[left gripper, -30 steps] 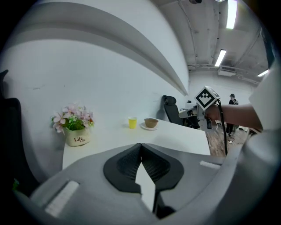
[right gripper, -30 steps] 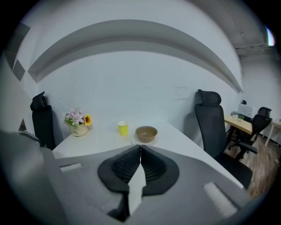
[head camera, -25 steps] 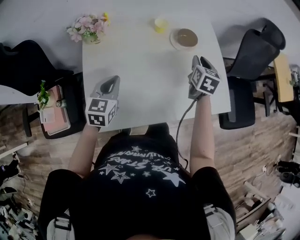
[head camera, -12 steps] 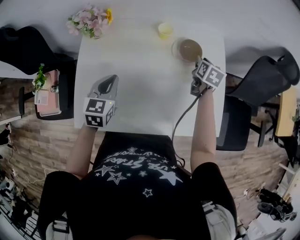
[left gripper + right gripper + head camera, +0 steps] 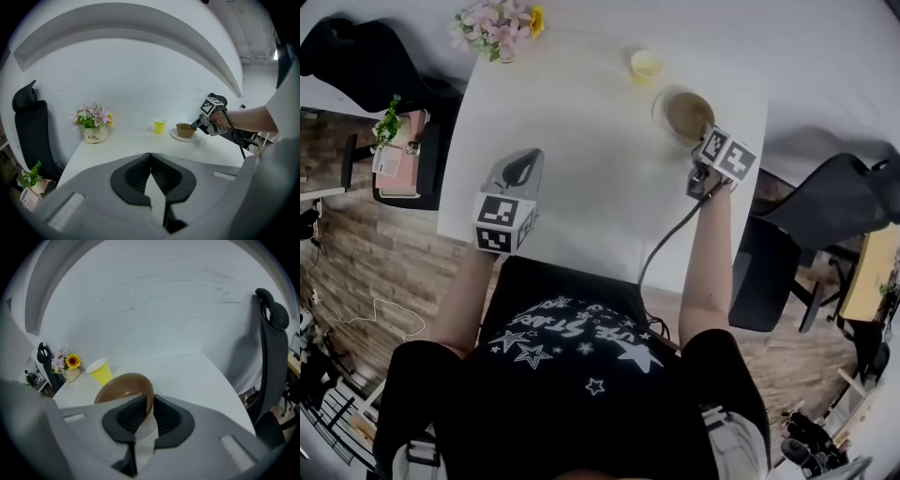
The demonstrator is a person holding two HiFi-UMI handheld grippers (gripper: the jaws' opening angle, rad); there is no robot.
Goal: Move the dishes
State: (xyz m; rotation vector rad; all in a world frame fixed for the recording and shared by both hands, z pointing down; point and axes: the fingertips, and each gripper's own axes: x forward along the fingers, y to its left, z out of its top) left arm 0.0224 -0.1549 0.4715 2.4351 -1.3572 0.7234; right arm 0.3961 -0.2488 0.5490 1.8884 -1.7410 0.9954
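Bowl [image 5: 686,113] on plate [image 5: 176,136], near table [image 5: 581,150] corner, cup [image 5: 645,66] beside

Before me: a rectangular white worktop [image 5: 581,150], bearing at its far left corner a cream ceramic pot of pink and yellow flowers [image 5: 492,21]. At my right, a black office chair [image 5: 853,202]; at my left, a pink box [image 5: 394,161] on a black seat; below, a wood-plank floor [image 5: 356,272].
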